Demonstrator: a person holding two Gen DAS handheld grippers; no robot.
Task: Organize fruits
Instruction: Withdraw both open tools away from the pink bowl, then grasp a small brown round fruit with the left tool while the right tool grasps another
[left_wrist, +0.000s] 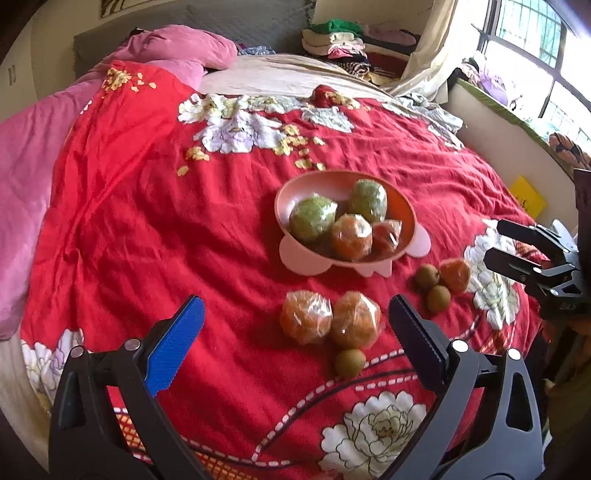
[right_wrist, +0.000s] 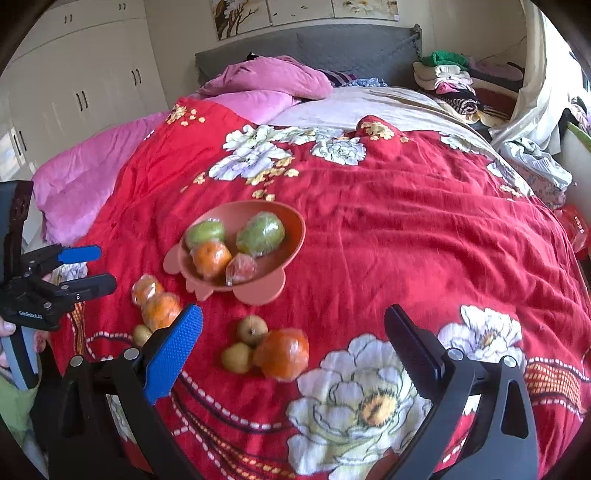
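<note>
Left gripper (left_wrist: 295, 328): my fingers wide apart, empty, above two wrapped oranges (left_wrist: 330, 319).
Right gripper (right_wrist: 293, 338): my fingers wide apart, empty.
Pink bowl (left_wrist: 317, 184): on the bed's red quilt (left_wrist: 147, 221), holding four wrapped fruits.

occluded: small fruit (right_wrist: 142, 334) behind finger | cut off: yellow card (left_wrist: 526, 195)

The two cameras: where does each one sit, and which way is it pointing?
Left wrist: rides the left tool, open, facing the pink bowl of wrapped fruit; the right tool enters at right.
Right wrist: rides the right tool, open, facing loose fruit on the red floral quilt; the left tool and fingers show at left.
Shared: bowl, quilt, loose fruit.
</note>
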